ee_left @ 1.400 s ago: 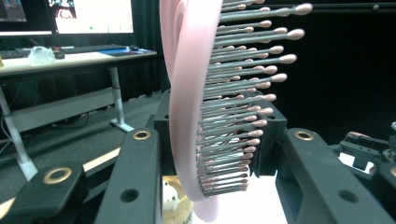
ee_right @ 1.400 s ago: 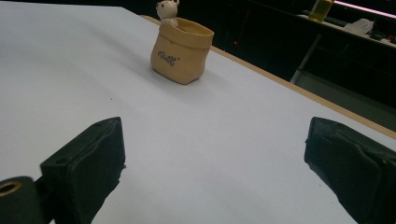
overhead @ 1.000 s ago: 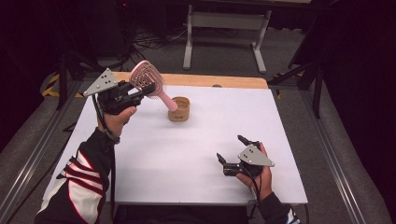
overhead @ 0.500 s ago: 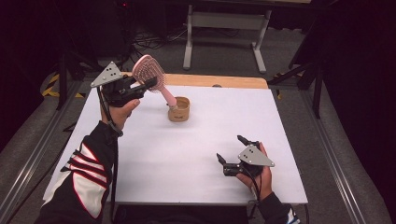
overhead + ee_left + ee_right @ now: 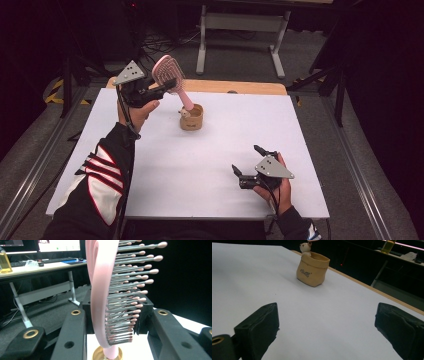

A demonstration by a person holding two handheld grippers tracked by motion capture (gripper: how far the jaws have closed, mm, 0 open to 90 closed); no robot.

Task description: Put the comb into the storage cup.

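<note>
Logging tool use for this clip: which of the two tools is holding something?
The left tool, raised over the table's far left, grips the pink hairbrush, whose handle dips into the tan cup. The right tool rests open and empty near the front edge.

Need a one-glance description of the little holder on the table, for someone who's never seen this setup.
Start at the white table and look toward its far edge, left of centre. There stands a small tan pot shaped like a sack, with dark lettering on its side and a tiny bear figure at its rim. A pink hairbrush held by the left gripper has its handle in the pot.
</note>
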